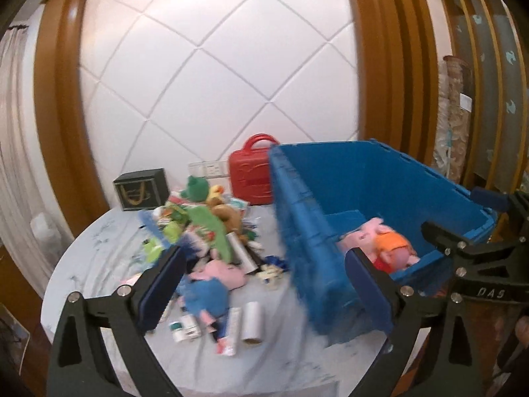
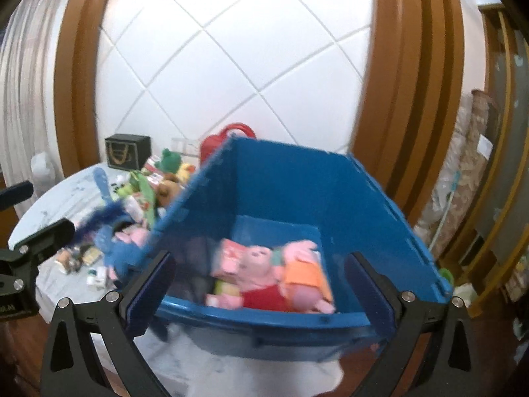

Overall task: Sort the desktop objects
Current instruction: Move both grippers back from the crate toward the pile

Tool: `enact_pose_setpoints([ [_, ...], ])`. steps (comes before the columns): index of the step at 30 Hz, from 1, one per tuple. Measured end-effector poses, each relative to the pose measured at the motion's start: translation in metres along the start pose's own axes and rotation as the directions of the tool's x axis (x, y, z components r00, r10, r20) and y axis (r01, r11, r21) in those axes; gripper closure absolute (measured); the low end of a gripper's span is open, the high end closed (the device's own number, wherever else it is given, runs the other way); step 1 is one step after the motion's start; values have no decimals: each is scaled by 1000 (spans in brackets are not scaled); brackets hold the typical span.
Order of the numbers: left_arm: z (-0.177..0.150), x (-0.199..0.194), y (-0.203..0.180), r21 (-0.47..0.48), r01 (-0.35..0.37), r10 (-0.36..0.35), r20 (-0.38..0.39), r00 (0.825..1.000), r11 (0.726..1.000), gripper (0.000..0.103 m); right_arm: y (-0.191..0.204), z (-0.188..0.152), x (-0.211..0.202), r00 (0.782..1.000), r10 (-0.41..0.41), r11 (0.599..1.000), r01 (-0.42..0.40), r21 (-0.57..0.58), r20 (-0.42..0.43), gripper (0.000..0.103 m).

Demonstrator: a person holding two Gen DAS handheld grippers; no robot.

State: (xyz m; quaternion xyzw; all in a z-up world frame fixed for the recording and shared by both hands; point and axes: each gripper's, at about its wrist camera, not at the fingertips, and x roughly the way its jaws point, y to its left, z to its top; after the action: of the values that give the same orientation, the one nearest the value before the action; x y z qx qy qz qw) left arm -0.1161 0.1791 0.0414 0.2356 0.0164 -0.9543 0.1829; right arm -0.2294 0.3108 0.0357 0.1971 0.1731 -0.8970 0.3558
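Both grippers are tipped slightly downward at the round table. Left gripper has its jaws spread wide, nothing between them, aimed at the toy pile. Right gripper is just as wide and empty, facing the blue crate holding pink plush pigs.

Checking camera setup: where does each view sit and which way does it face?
Left wrist: on the left gripper, facing the toy pile on the round table; its open fingers and the right gripper show.
Right wrist: on the right gripper, facing into the blue bin; its open fingers and the left gripper show.
Shared: bin, pile, red case.
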Motion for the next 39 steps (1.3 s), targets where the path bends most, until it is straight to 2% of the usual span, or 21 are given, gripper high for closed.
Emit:
enact_pose_setpoints([
  [6,-28,-17,100,-53,-36,35,-13,999,998,5,92,4,-13,999,23,999,-22,-34,32,0],
  [10,-47,-18,149,-69,-57,56,-30,998,996,5,146,1,-14,999,41,998,-40,-42,26,0],
  [15,-76,2,197,-112,-53,40,-115,993,992,5,196,-12,3,996,69,996,-72,-56,-50,0],
  [20,-110,30,241,-155,-100,66,-211,975,983,5,221,-27,32,983,93,993,-103,-55,-155,0],
  [25,-146,69,274,-198,-160,87,-334,938,967,5,245,-54,72,960,132,987,-151,-59,-248,0],
  [29,-169,101,279,-203,-165,68,-414,908,965,5,253,-81,116,924,160,985,-175,-11,-346,0],
  [33,-185,142,266,-199,-132,21,-480,877,971,5,250,-106,159,889,159,986,-162,31,-430,0],
  [39,-208,212,235,-176,-100,-24,-592,806,979,5,232,-137,210,839,182,983,-147,109,-513,0],
])
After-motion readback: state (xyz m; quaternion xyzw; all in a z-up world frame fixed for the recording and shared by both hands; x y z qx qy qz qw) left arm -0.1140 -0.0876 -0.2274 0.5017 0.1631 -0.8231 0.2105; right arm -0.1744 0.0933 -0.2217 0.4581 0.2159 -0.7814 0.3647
